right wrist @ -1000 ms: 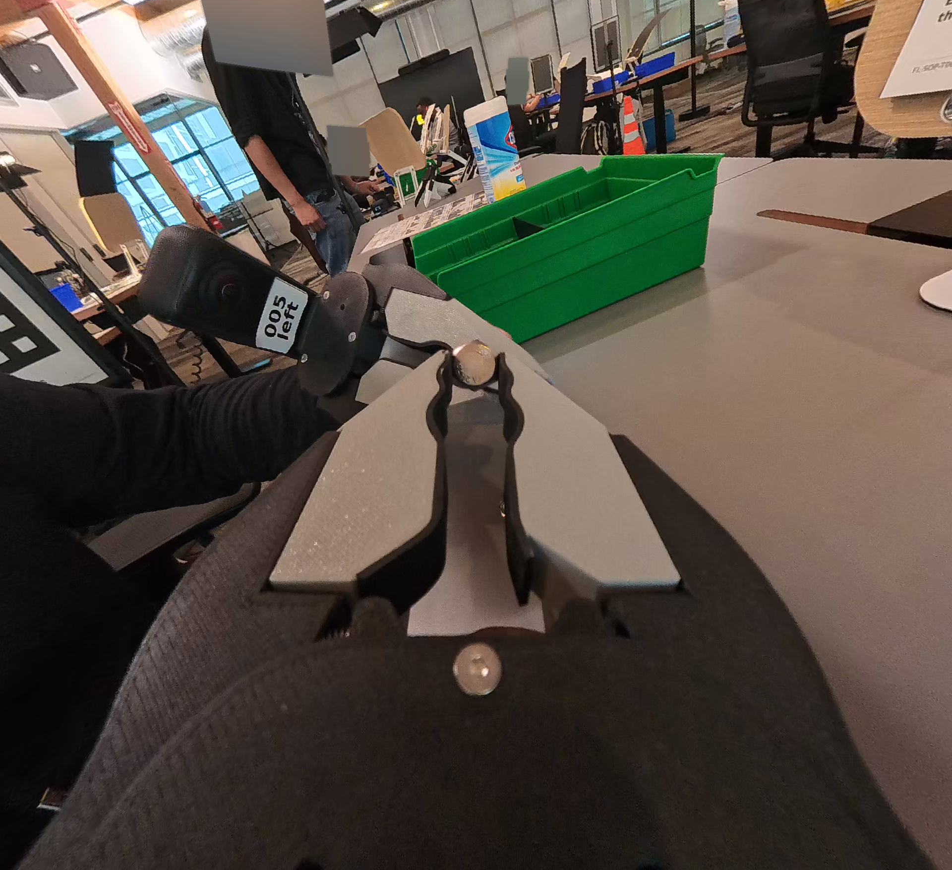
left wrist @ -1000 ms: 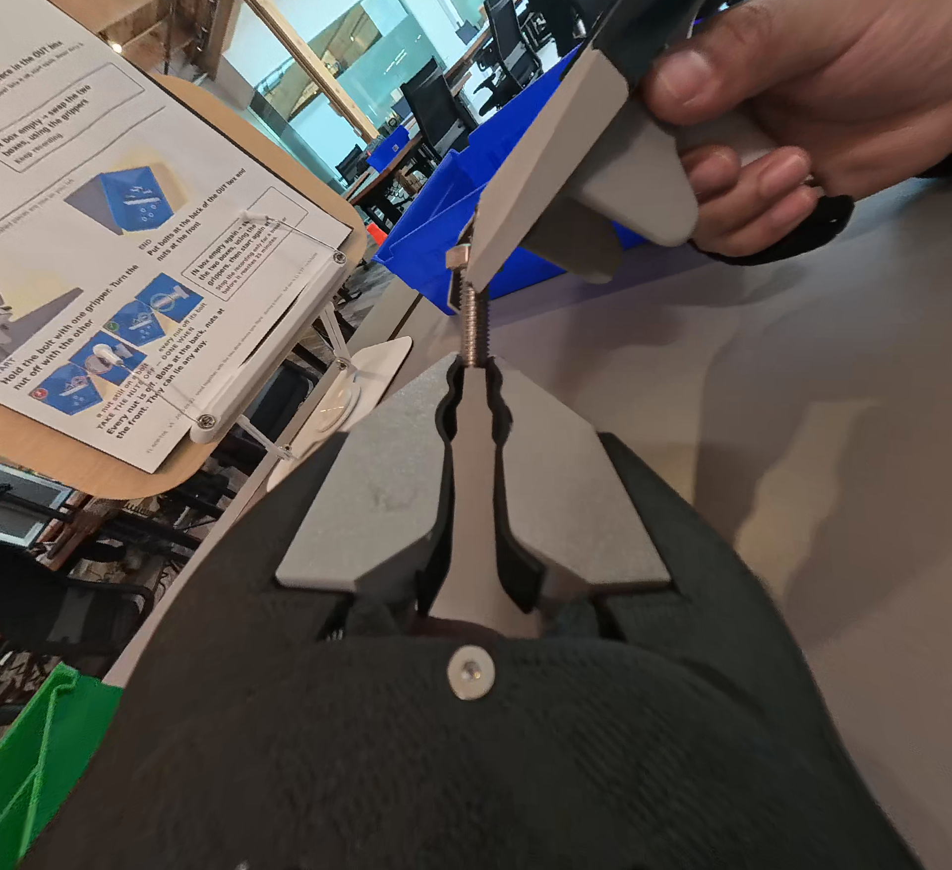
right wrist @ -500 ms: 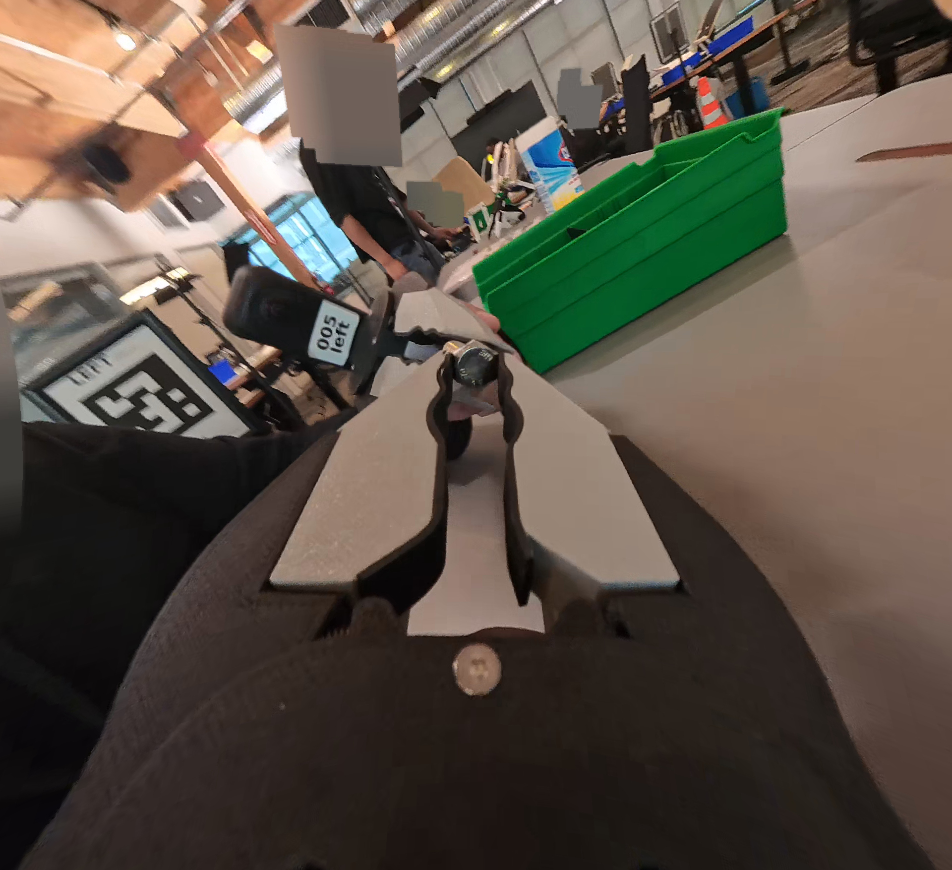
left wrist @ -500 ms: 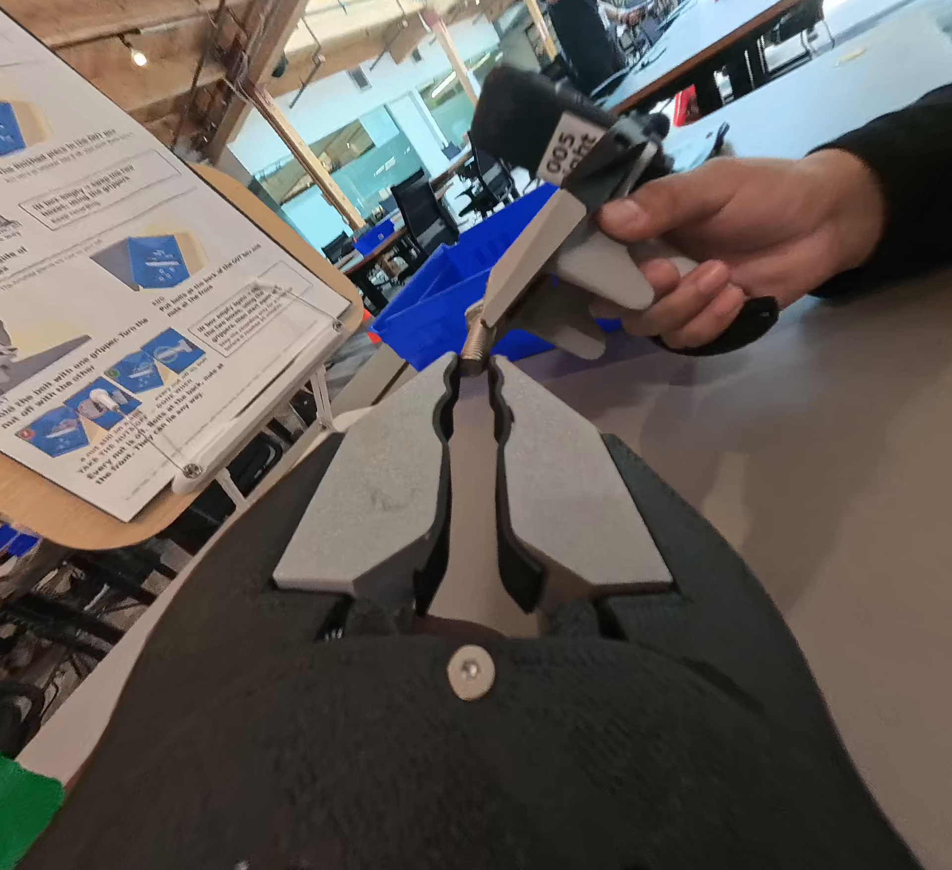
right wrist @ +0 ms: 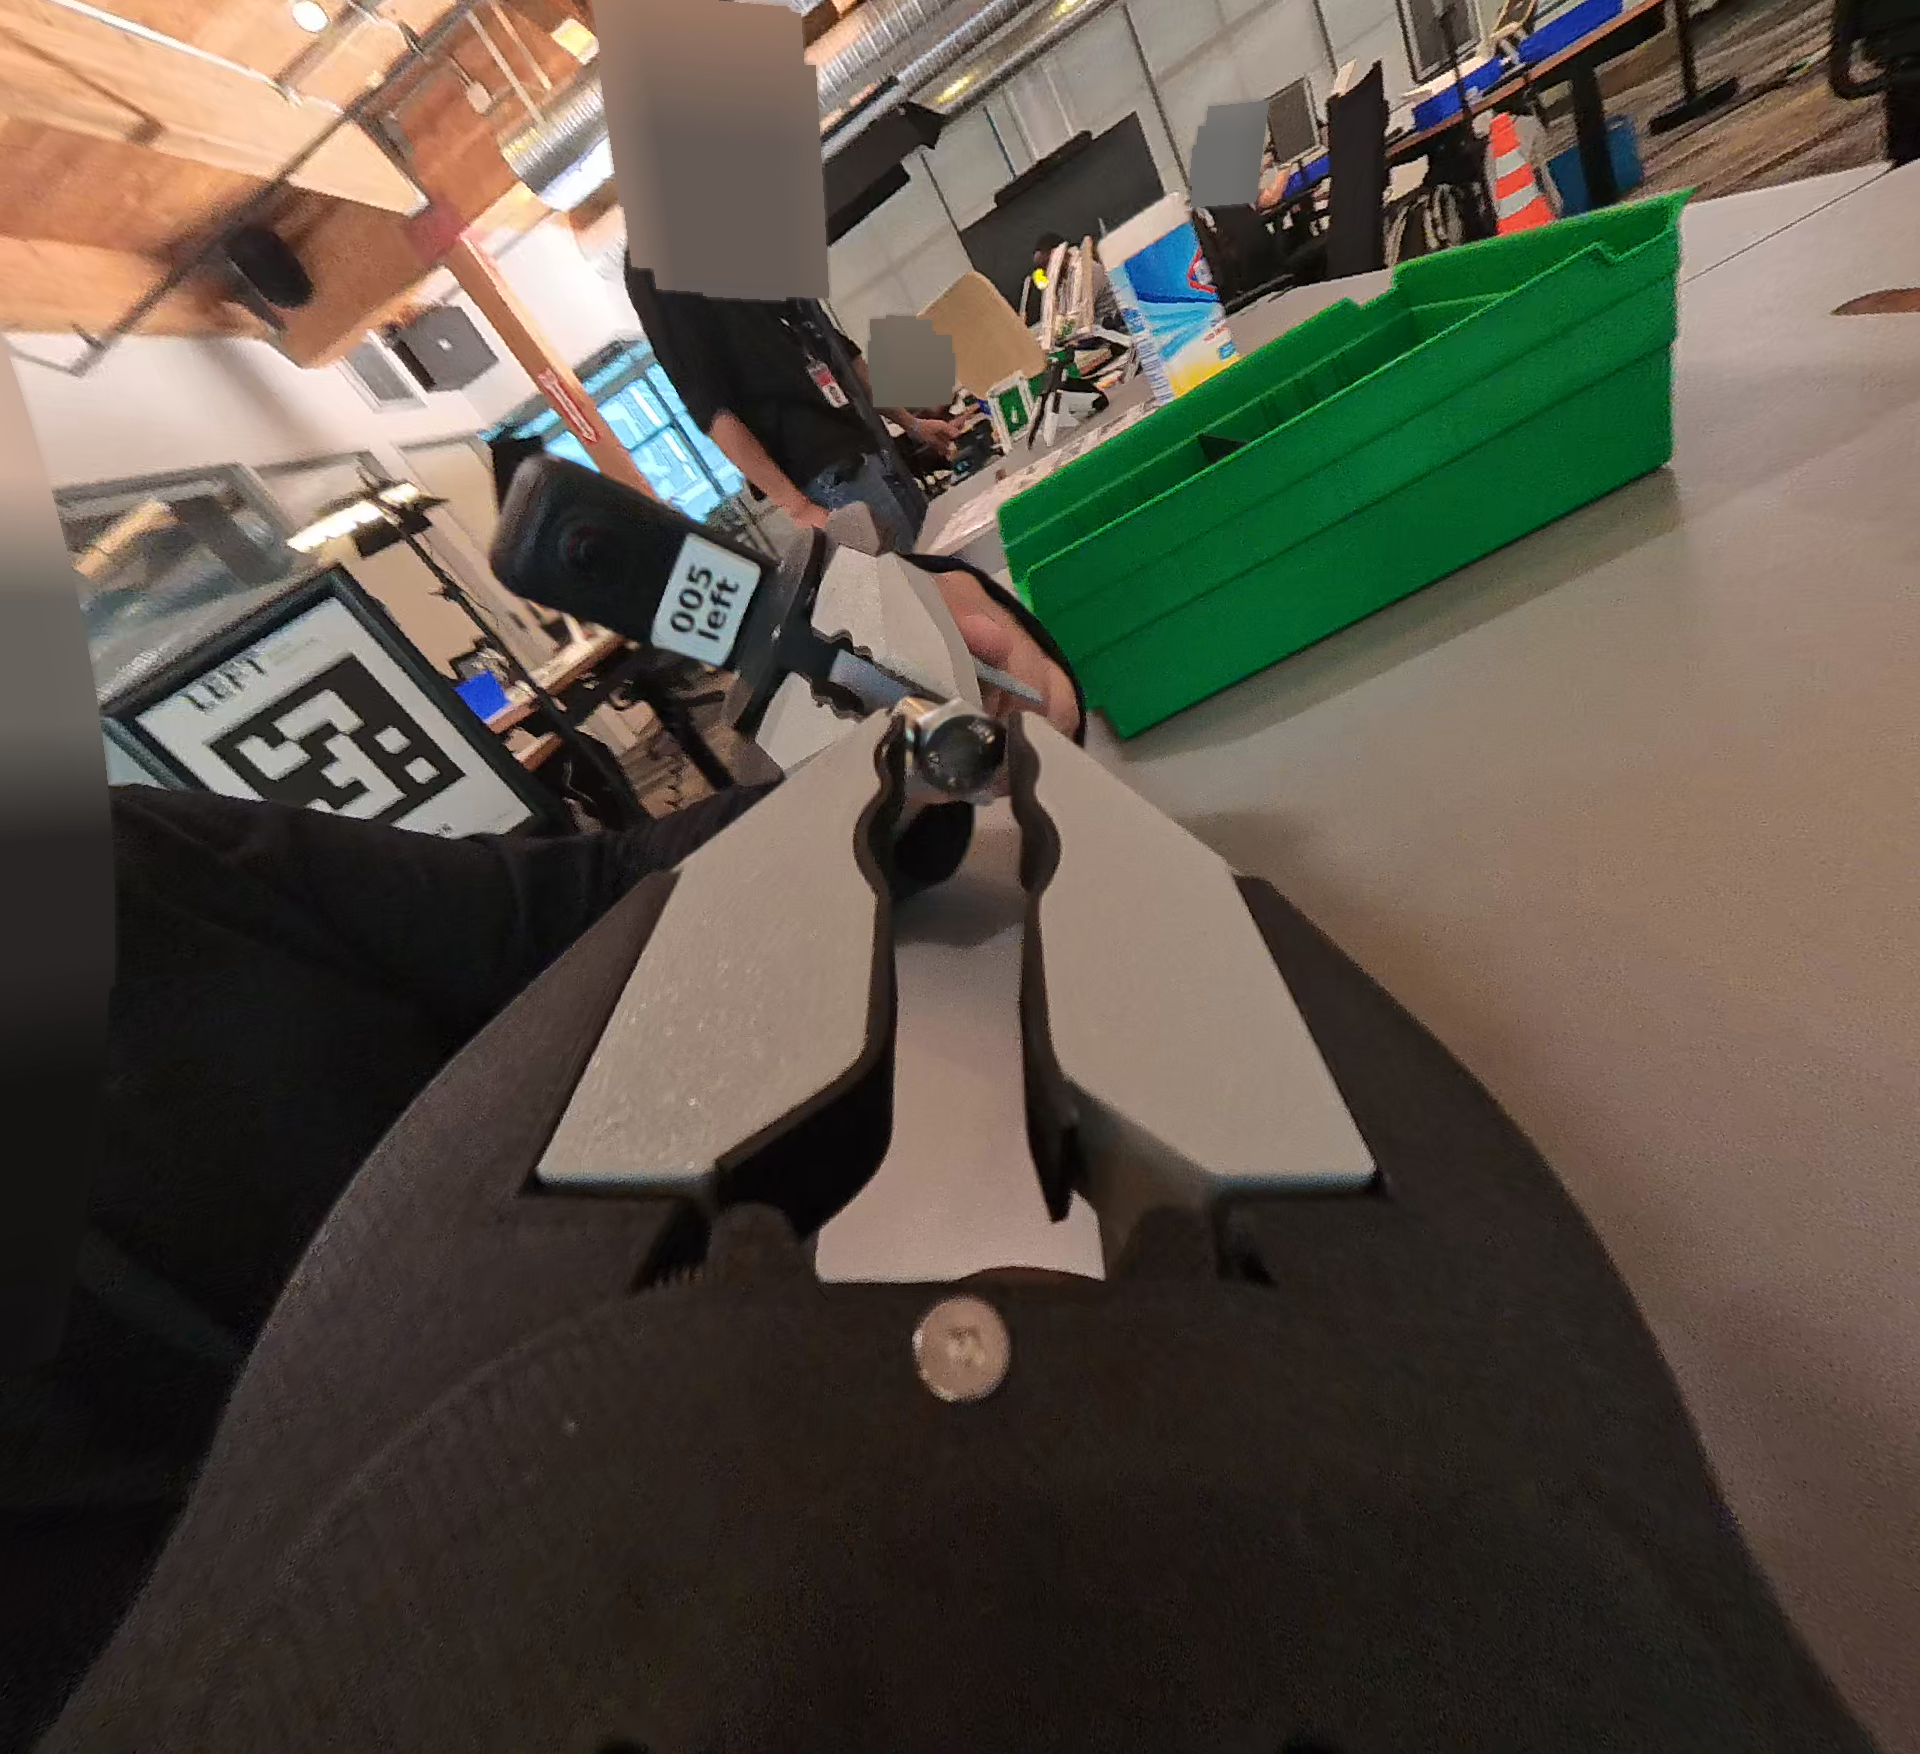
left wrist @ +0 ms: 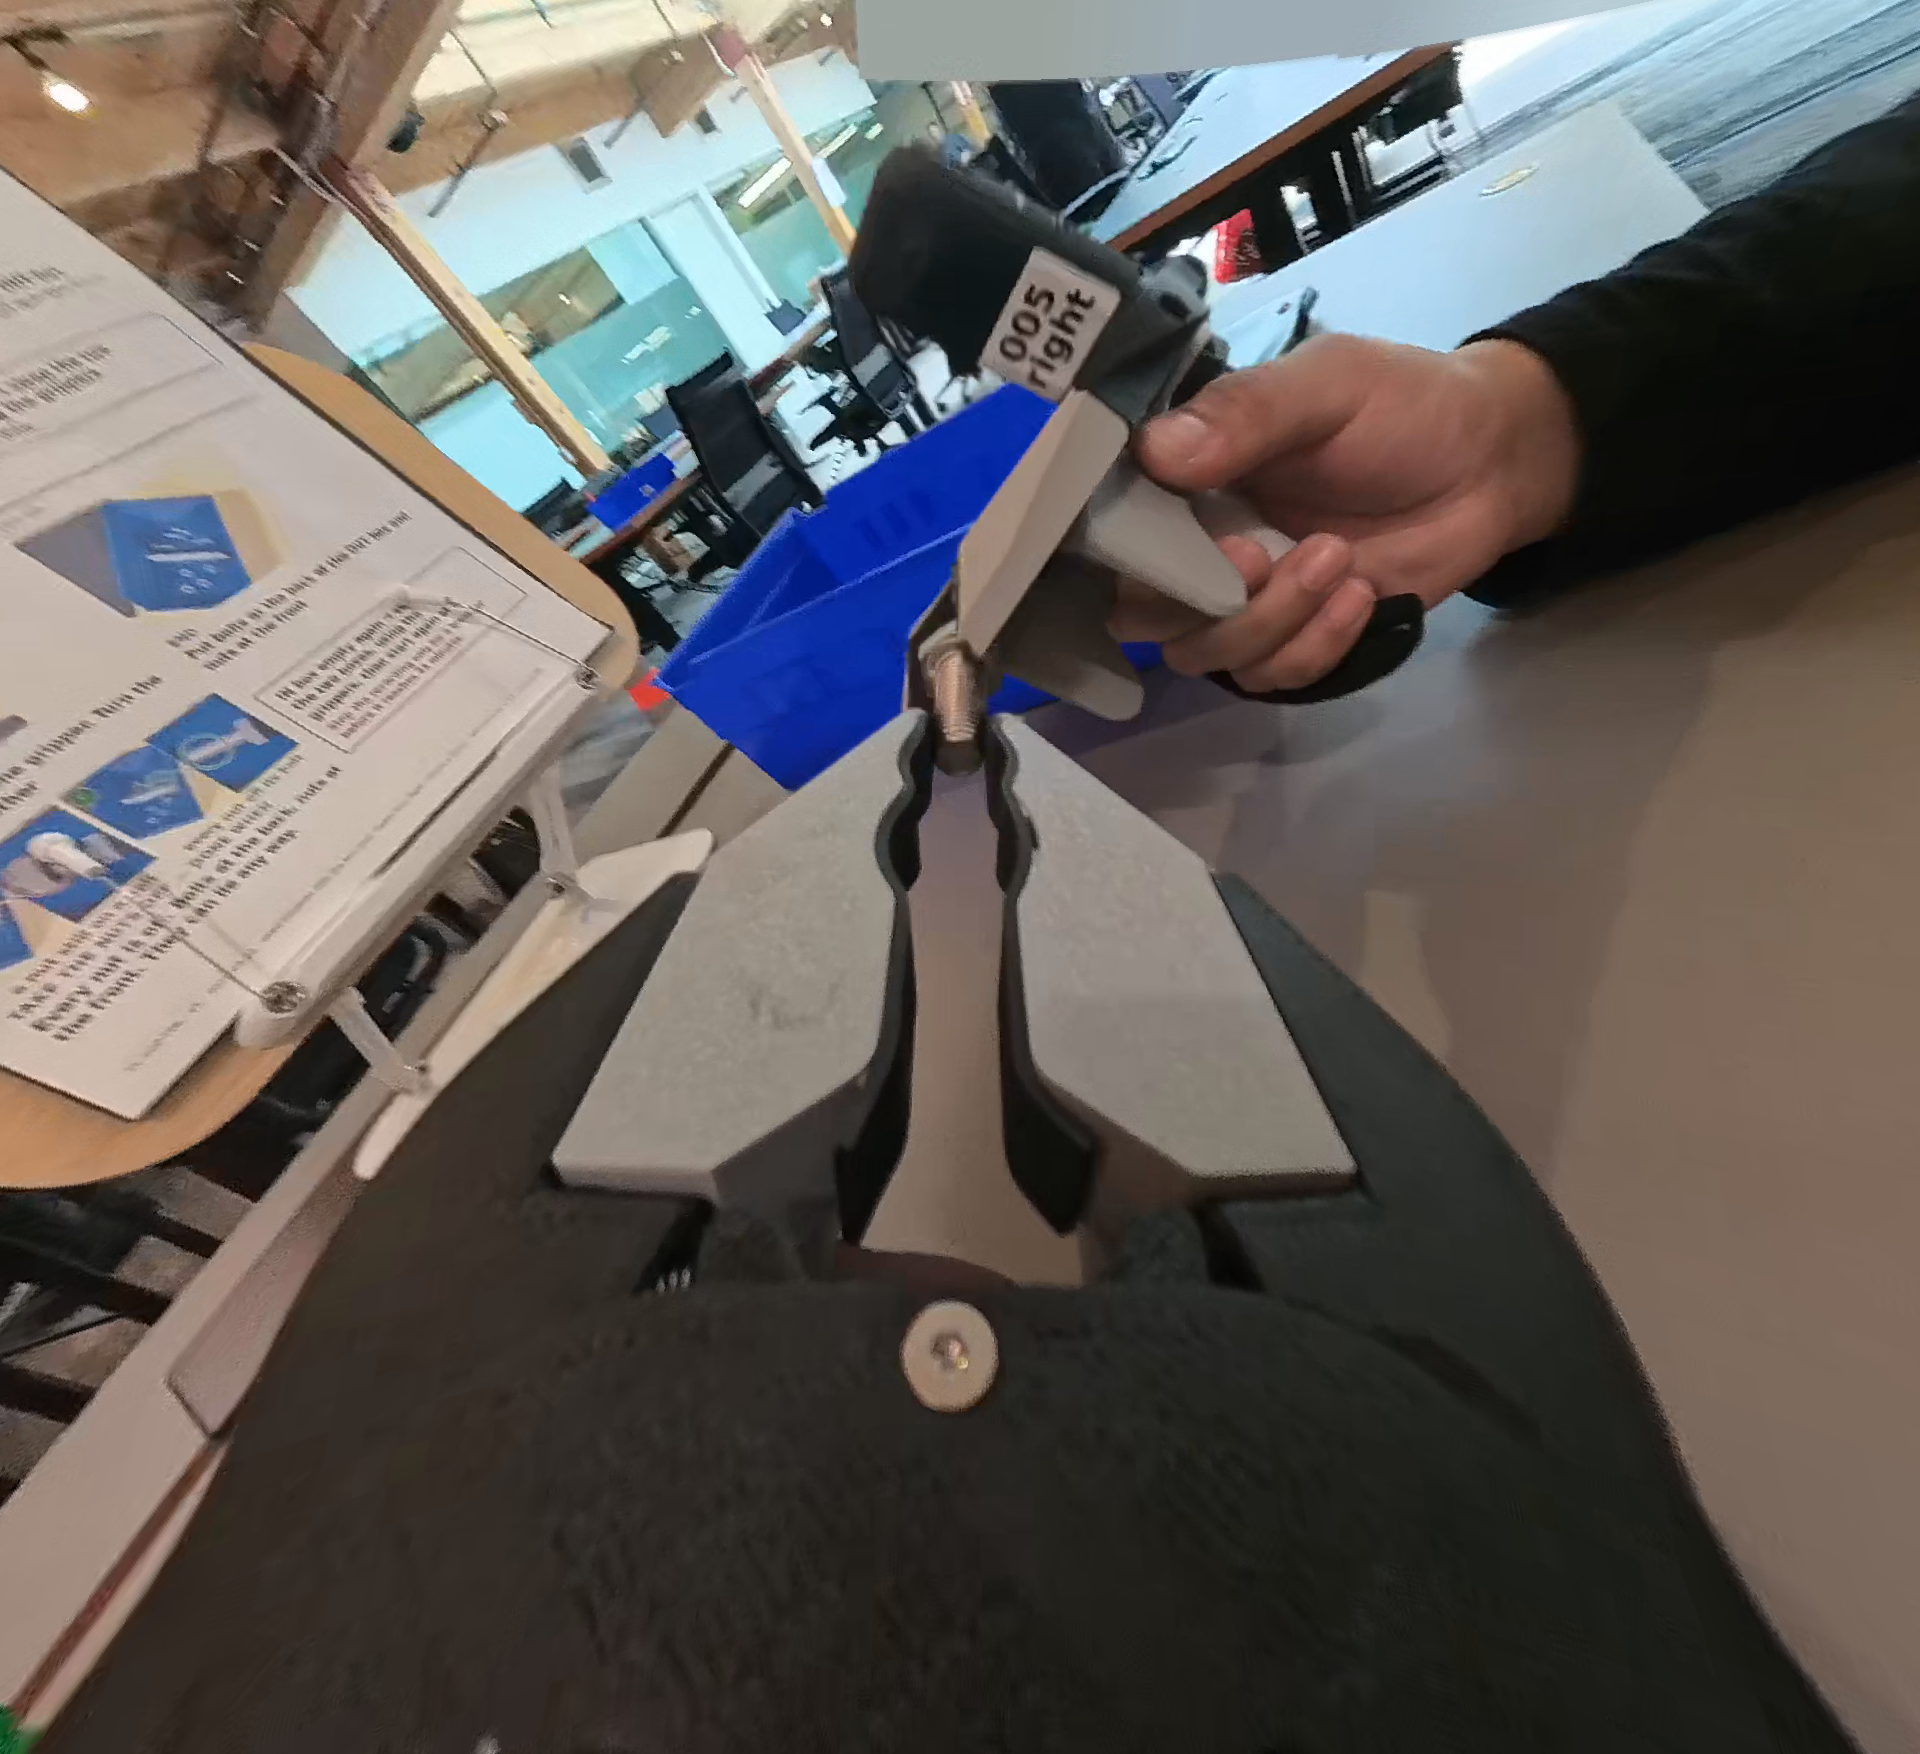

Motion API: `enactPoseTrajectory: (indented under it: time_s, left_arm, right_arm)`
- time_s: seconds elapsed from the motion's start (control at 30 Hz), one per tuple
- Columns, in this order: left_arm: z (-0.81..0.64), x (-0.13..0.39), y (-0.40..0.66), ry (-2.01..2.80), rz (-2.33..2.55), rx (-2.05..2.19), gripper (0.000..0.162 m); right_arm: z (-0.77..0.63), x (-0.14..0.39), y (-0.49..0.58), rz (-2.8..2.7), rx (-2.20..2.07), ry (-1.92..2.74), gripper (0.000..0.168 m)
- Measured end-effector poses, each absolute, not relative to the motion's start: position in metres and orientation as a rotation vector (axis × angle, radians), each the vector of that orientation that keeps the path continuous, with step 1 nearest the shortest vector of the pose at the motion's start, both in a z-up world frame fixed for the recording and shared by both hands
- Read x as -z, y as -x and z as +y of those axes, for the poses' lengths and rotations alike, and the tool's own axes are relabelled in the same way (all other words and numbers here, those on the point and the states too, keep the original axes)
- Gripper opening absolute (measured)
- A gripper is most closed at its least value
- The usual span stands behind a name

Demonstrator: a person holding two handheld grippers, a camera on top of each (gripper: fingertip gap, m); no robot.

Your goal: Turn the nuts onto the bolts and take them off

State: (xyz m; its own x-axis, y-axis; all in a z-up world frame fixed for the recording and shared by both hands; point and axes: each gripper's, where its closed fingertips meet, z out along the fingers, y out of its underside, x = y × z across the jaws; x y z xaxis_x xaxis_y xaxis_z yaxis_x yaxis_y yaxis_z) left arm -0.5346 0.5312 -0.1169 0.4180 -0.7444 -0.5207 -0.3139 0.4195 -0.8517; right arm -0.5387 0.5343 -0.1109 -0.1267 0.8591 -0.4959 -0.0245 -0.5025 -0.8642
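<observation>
A threaded steel bolt (left wrist: 951, 696) is held in the air between both grippers. My left gripper (left wrist: 956, 757) is shut on the tip of its threaded shaft. My right gripper (left wrist: 938, 650), held in a hand (left wrist: 1351, 457), comes in from the upper right and is shut on the hex piece at the other end, which I take for the nut (left wrist: 927, 639). In the right wrist view my right gripper (right wrist: 951, 764) clamps that piece, the nut (right wrist: 958, 751), seen end-on. The left gripper (right wrist: 902, 705) lies just beyond it. The shaft is hidden there.
A blue bin (left wrist: 810, 634) stands behind the bolt on the grey table (left wrist: 1558, 977). An instruction sheet on a stand (left wrist: 208, 665) is at the left. A green bin (right wrist: 1351, 499) sits on the table to the right of the left gripper. A person (right wrist: 769, 395) stands behind. Both grippers' tips are close together, under 4 cm apart.
Both grippers have stayed shut on the bolt. The pair has swung and tilted together. The right gripper now sits farther from the left camera and lower in its view.
</observation>
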Motion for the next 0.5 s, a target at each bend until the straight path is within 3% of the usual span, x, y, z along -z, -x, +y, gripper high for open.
enactPoseTrajectory:
  time_s: [0.2, 0.37, 0.5]
  left_arm:
    - [0.535, 0.135, 0.543, 1.322, 1.214, 0.488, 0.007]
    - [0.537, 0.157, 0.545, 1.447, 1.276, 0.507, 0.007]
    - [0.524, 0.163, 0.542, 1.465, 1.339, 0.613, 0.007]
  right_arm:
    - [0.534, 0.121, 0.538, -1.13, -1.364, 1.474, 0.028]
    - [0.531, 0.146, 0.543, -1.362, -0.93, 1.456, 0.024]
    - [0.53, 0.16, 0.546, -1.424, -0.839, 1.465, 0.02]
